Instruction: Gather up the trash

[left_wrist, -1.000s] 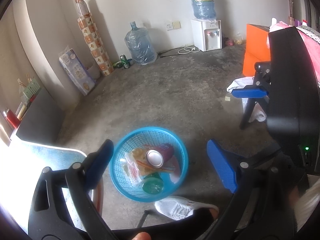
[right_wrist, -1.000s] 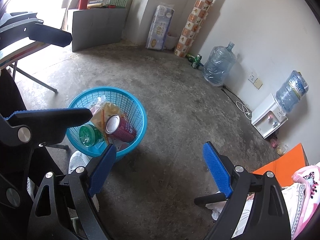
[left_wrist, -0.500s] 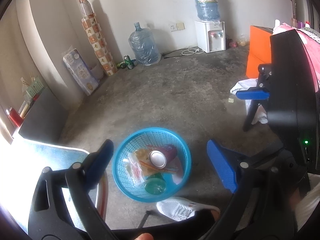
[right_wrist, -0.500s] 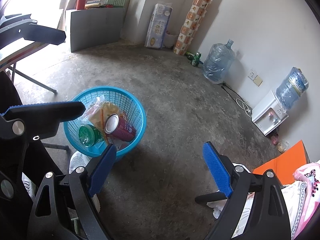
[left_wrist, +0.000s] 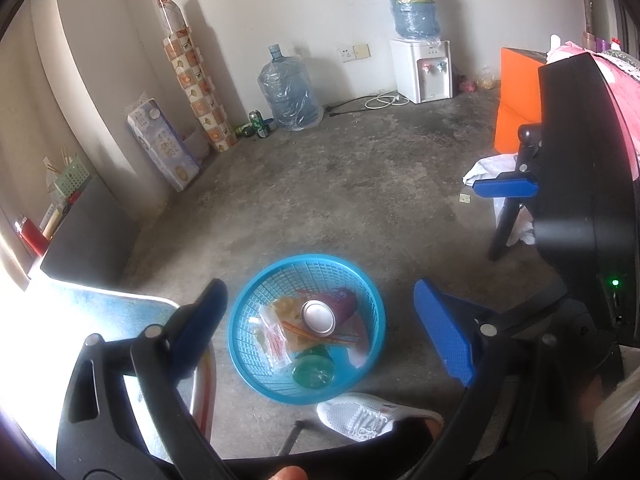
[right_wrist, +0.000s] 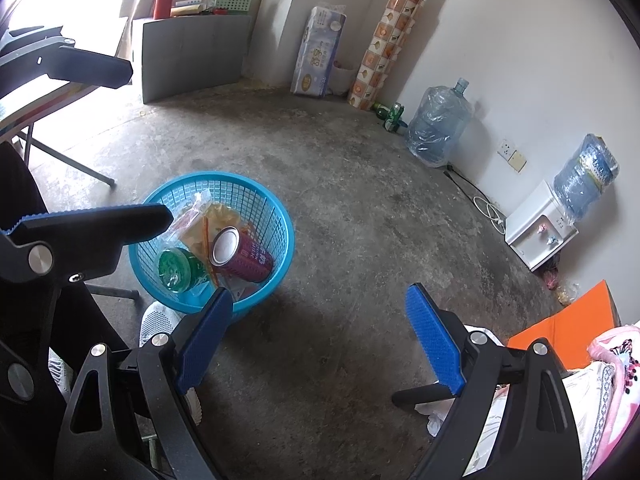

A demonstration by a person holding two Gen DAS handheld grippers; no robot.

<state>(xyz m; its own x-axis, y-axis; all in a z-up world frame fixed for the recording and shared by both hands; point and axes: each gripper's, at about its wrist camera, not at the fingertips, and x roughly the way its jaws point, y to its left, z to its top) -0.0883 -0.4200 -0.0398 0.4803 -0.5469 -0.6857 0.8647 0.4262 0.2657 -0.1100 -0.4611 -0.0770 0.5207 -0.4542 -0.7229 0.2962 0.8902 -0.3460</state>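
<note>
Both grippers wide apart, holding nothing: left gripper (left_wrist: pixel 320 320), right gripper (right_wrist: pixel 316 336). Basket (left_wrist: pixel 256 296) sits below the left gripper, ahead-left of the right; can (left_wrist: pixel 320 314), green cup (left_wrist: pixel 314 370) and wrappers (left_wrist: pixel 276 336) inside. Risk: shoe (left_wrist: pixel 360 416) touching the rim could tip it.

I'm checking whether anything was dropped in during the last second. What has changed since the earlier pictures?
Nothing visibly changed. Both the left gripper and right gripper hang open and empty, and the blue basket holds the same purple can, green cup and wrappers.
</note>
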